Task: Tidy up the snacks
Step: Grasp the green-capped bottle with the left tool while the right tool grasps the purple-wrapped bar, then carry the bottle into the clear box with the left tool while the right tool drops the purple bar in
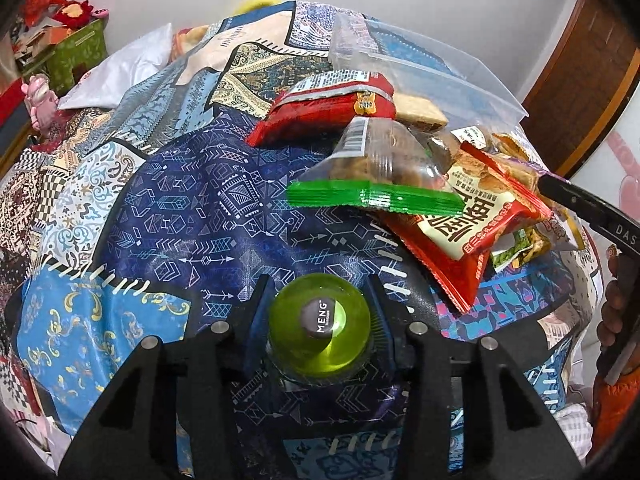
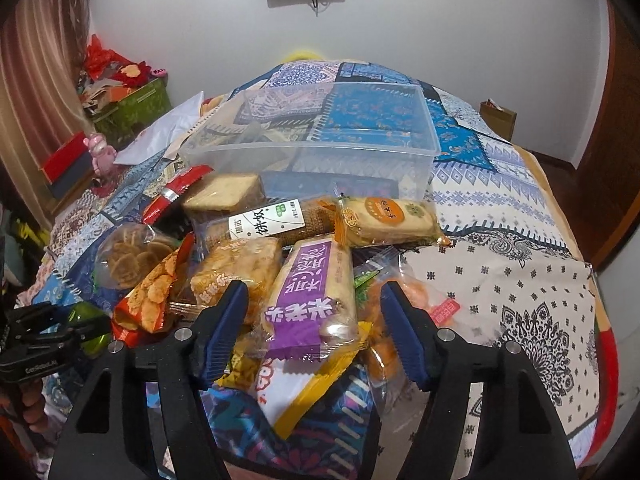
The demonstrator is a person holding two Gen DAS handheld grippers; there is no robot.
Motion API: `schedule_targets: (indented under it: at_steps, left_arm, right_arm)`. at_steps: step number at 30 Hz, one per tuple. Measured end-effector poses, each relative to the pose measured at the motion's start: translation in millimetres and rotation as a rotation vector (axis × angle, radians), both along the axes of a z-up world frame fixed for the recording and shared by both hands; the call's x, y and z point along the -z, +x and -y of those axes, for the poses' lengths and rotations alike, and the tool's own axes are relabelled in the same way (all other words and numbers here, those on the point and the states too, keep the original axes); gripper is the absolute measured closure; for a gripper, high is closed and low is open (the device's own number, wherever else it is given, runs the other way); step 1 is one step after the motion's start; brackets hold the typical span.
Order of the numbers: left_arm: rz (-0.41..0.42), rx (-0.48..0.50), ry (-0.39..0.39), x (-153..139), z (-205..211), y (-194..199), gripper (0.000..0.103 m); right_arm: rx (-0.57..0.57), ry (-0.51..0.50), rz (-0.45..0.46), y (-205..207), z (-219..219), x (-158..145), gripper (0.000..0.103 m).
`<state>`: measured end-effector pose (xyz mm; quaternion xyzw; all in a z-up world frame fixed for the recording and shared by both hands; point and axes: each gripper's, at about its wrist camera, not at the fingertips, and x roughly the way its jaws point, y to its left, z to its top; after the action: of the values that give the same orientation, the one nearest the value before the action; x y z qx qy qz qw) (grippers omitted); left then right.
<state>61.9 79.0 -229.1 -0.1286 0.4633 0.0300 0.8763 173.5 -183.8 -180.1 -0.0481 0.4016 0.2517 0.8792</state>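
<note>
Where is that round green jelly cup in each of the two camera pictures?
Left wrist view: the green jelly cup sits low in the centre, clamped between the left gripper fingers.
Right wrist view: only a green sliver of it shows at the far left edge, in the other gripper.
Shared landmark: the clear plastic bin behind the snack pile, upper right in the left view, upper centre in the right.
</note>
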Motion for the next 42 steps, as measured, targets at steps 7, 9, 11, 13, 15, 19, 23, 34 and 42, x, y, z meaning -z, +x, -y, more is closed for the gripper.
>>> schedule_targets:
  at_steps: [7,9,11,13,15,19,23,34,42]
  left_arm:
    - [0.038,-0.004,0.021,-16.1,0.3,-2.6,0.058]
    - [0.057,-0.008,0.027,-23.6,-0.8,-4.0,0.058]
    - [0.077,-0.015,0.032,-31.8,-2.2,-5.6,0.058]
    - [0.097,-0.02,0.041,-40.2,-3.2,-7.2,0.058]
    - [0.118,-0.025,0.047,-49.0,-4.6,-7.9,0.058]
    - [0.163,-0.028,0.055,-66.8,-5.3,-6.7,0.058]
    - [0.211,-0.022,0.071,-85.0,-2.1,-0.6,0.058]
    - [0.33,0.013,0.084,-125.3,10.4,29.4,0.058]
    - [0.369,0.024,0.067,-142.2,12.2,58.8,0.058]
  right_arm:
    - [-0.005,0.03,-0.03,-0.4,8.6,0.1,0.059]
    - [0.0,0.029,-0.023,-1.9,9.3,-1.8,0.061]
    - [0.005,0.026,-0.008,-3.7,10.5,-5.0,0.065]
    - [0.007,0.029,0.005,-5.3,12.4,-9.9,0.066]
    - [0.012,0.036,0.02,-6.5,15.4,-14.4,0.067]
    - [0.027,0.055,0.041,-7.2,22.4,-22.9,0.07]
    - [0.049,0.081,0.063,-6.0,30.4,-33.0,0.071]
    - [0.042,0.096,0.104,0.1,29.4,-51.8,0.083]
    - [0.036,0.126,0.121,6.9,29.9,-59.7,0.083]
